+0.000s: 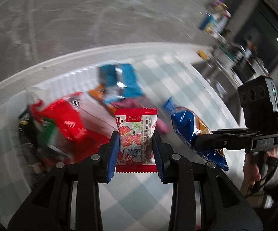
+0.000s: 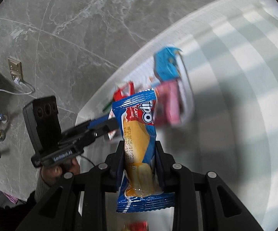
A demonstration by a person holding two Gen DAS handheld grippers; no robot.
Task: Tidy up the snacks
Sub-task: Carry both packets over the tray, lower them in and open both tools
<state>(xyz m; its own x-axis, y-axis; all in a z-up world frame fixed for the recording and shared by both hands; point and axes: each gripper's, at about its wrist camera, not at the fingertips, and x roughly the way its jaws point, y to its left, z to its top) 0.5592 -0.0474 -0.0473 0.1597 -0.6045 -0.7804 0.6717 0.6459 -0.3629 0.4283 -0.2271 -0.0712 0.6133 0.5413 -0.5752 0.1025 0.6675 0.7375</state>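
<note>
My left gripper [image 1: 136,144] is shut on a small red and white candy packet [image 1: 136,132] held above the white table [image 1: 158,188]. My right gripper [image 2: 140,163] is shut on a blue Tipo cake packet [image 2: 139,144], also raised. That blue packet [image 1: 187,123] shows in the left wrist view, held by the right gripper [image 1: 202,138]. The left gripper [image 2: 112,123] shows in the right wrist view. A blurred pile of snacks lies behind: a red bag [image 1: 65,119], a light blue packet [image 1: 123,80], an orange one [image 1: 98,92] and a pink one [image 2: 168,104].
The round white table has a rim [image 1: 42,67] over a grey marble floor [image 2: 71,19]. Cables and a floor socket [image 2: 14,68] lie at the left. Shelves with bottles [image 1: 216,23] stand at the far right.
</note>
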